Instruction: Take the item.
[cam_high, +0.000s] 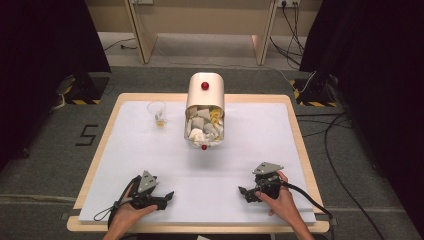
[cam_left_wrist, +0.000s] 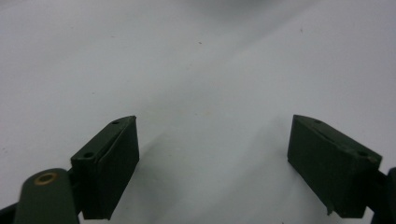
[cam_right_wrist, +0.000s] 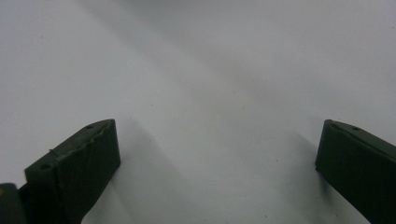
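Black grippers, grey triangular plates, trailing black cables.

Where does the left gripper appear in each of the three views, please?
High view: left gripper at bottom left, low over the white table sheet.
Left gripper view: left gripper, jaws wide apart, rising from the bottom.
Right gripper view: not identifiable.
Shared landmark: the white table sheet.

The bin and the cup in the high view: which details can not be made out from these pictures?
- Bin: its crumpled contents are too small in the high view to name for certain.
- Clear cup: the yellowish bit in its bottom is too small to identify.
- Left gripper and right gripper: both gripper views look down at the blurred white table, so neither adds detail.
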